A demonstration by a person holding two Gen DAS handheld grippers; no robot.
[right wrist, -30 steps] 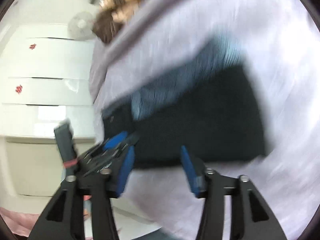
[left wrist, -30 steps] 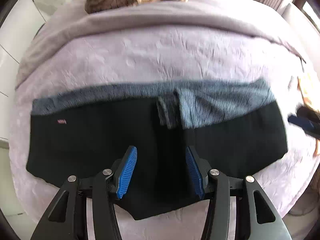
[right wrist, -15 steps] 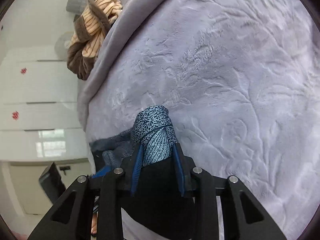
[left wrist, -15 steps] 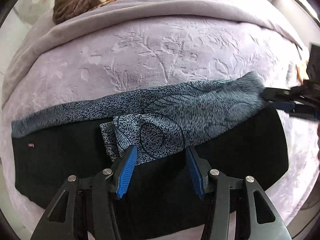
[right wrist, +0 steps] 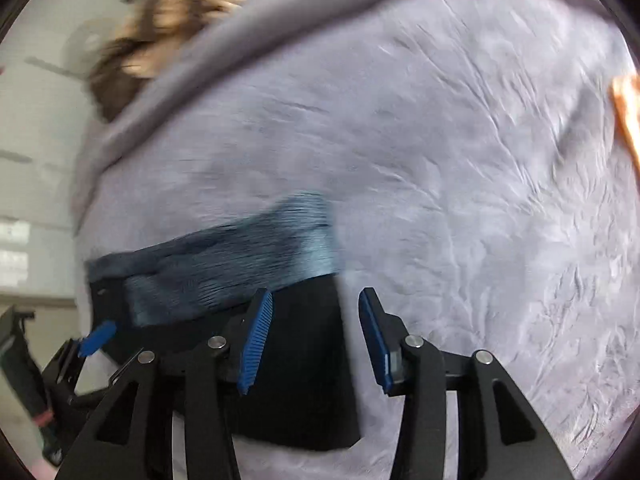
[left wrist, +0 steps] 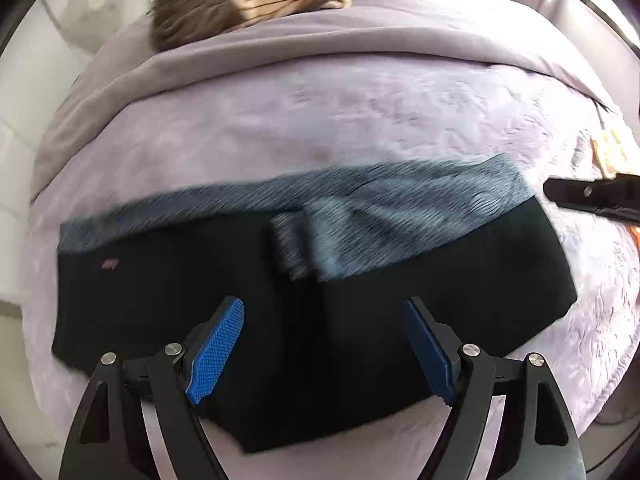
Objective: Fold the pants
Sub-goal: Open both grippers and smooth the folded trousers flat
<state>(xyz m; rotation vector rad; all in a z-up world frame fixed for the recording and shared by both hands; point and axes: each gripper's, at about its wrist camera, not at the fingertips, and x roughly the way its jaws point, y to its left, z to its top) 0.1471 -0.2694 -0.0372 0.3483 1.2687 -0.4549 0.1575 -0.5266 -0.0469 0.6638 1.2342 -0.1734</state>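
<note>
Black pants (left wrist: 224, 280) with a blue-grey patterned band (left wrist: 400, 208) along the far edge lie folded flat across the lilac bedspread (left wrist: 360, 112). My left gripper (left wrist: 324, 344) is open and empty, hovering above the near middle of the pants. My right gripper (right wrist: 316, 336) is open and empty, above the right end of the pants (right wrist: 304, 360). Its black body shows at the right edge of the left wrist view (left wrist: 592, 200). The left gripper's blue pad shows in the right wrist view (right wrist: 98, 336).
A brown and tan striped garment (left wrist: 248, 0) lies heaped at the head of the bed. An orange item (left wrist: 612, 152) lies at the bed's right edge. White cabinets (right wrist: 24, 184) stand to the left, past the bed's edge.
The right gripper has let go of the patterned band end and opened, pulling back. The left gripper has opened wider and drawn back. The pants lie flat.
</note>
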